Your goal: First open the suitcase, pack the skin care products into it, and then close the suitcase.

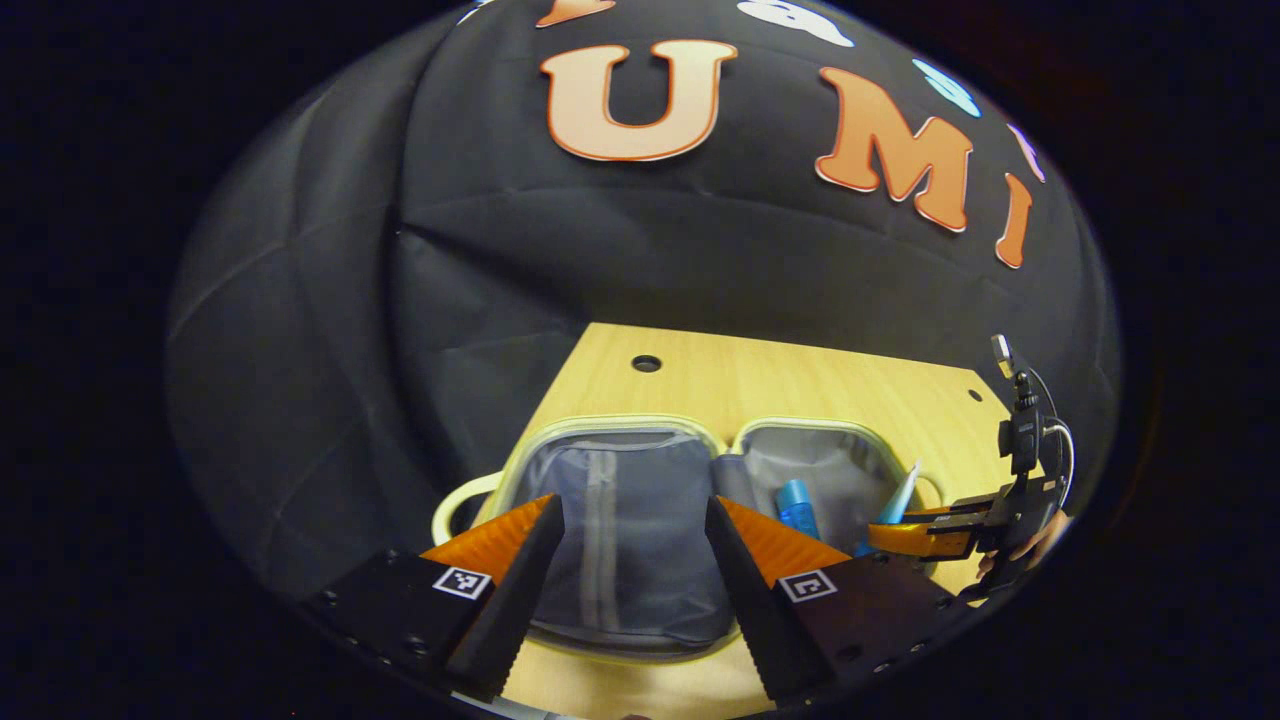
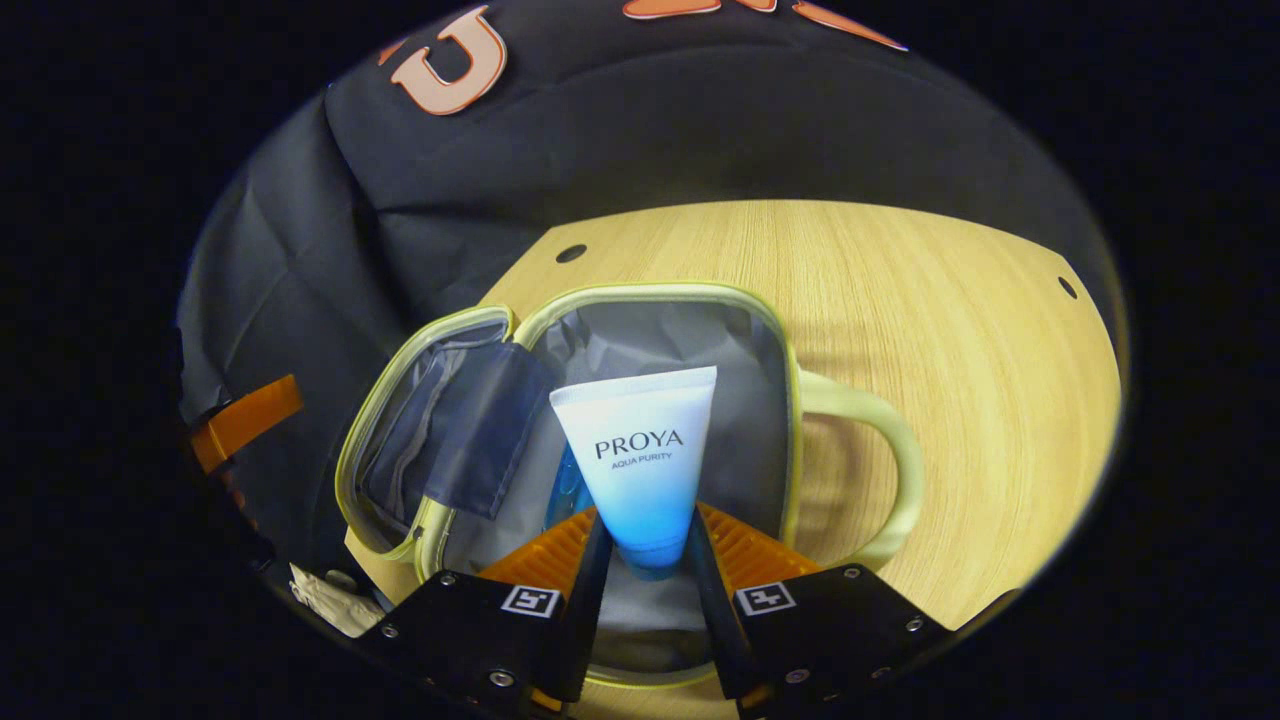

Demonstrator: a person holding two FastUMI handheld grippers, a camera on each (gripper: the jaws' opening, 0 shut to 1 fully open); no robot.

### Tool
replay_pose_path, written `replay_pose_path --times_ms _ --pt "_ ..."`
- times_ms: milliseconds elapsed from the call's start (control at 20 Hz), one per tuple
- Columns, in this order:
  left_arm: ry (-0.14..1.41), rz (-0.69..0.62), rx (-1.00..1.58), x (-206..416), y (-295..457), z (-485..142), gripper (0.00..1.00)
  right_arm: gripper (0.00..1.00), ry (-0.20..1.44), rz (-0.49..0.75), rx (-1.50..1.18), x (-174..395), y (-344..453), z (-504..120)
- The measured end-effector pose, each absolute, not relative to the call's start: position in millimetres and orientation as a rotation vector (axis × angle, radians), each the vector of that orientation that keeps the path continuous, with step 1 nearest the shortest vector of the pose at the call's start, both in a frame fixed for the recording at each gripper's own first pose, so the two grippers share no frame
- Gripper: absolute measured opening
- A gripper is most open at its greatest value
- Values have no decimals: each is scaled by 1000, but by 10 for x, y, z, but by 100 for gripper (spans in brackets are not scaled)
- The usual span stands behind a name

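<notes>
Here, right tongs point(image 2: 640, 560) clamping white-to-blue tube point(image 2: 640, 450), suitcase point(image 2: 660, 300) open, left tongs point(image 1: 630, 600) spread.

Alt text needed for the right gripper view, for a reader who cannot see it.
The right gripper grips a white-and-blue tube by its cap end over the open suitcase, which lies on a wooden table. A blue bottle lies inside, partly behind the tube.
</notes>
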State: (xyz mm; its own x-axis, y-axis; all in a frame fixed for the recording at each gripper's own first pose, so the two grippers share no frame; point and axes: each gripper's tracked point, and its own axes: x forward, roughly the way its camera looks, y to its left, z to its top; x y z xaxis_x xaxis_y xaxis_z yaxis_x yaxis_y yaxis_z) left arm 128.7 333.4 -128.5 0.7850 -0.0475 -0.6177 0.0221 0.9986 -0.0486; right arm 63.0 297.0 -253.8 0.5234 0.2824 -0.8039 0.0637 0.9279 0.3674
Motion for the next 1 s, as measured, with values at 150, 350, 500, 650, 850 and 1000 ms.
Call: replay_pose_path --times_ms 150,350,500,650,850,1000 --pt "672 41 -37 1208 3676 -1170 89 50 1048 121 347 627 2959 -2623" --pt "696 137 -60 1054 4167 -1155 88 51 1096 81 355 589 2948 -2644" --pt "710 185 -81 1138 4454 -1389 89 45 1094 69 368 596 2946 -2622" --pt "719 225 -161 1174 4669 -1569 89 51 1094 66 364 582 2940 -2612" --pt "738 289 -305 1169 4906 -1825 89 55 1075 66 386 581 2925 -2545" --pt "728 310 -407 1188 5035 -1900 89 57 1045 54 399 598 2875 -2457"
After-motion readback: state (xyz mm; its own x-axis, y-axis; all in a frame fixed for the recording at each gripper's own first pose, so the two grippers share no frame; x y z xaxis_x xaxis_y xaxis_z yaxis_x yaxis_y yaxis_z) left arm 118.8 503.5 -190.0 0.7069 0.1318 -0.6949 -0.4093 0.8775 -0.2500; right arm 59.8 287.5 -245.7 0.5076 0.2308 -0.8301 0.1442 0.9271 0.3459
